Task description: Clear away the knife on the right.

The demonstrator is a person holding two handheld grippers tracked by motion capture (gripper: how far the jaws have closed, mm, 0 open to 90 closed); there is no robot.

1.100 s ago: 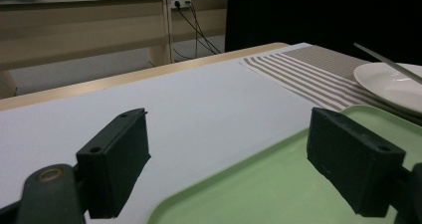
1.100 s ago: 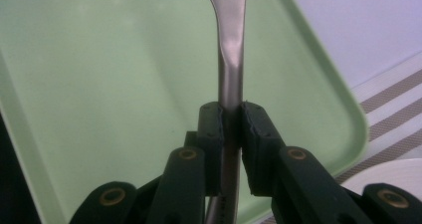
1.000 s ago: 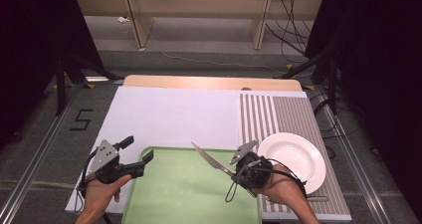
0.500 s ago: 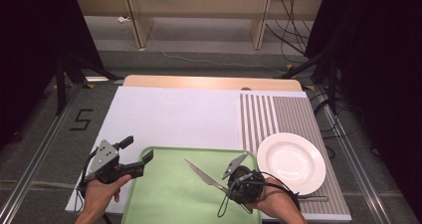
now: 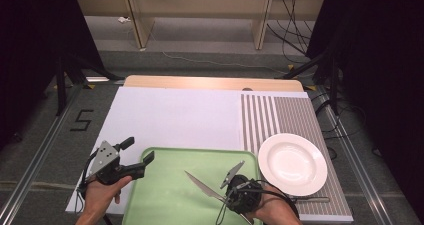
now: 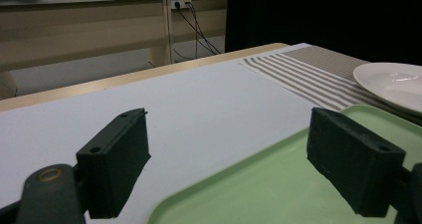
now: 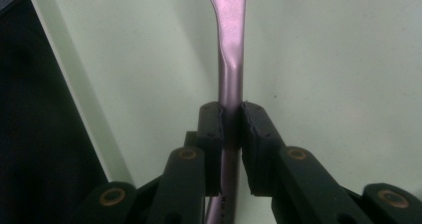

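A metal table knife (image 5: 201,186) hangs low over the green tray (image 5: 165,195), blade pointing left. My right gripper (image 5: 234,199) is shut on its handle near the tray's near right corner. The right gripper view looks down on my right gripper (image 7: 231,129), the pads pinching the knife (image 7: 230,45) above the tray (image 7: 323,59). My left gripper (image 5: 137,151) stands open and empty over the tray's far left corner. In the left gripper view, my left gripper (image 6: 234,169) straddles the tray's edge (image 6: 278,184).
A white plate (image 5: 292,163) lies on the striped placemat (image 5: 280,115) right of the tray, and a thin metal utensil (image 5: 312,199) rests just in front of it. The white mat (image 5: 175,117) stretches beyond the tray. The plate (image 6: 393,84) also shows far right.
My right gripper has carried the knife left and down, away from the plate and toward the tray's near edge. The left gripper has stayed put.
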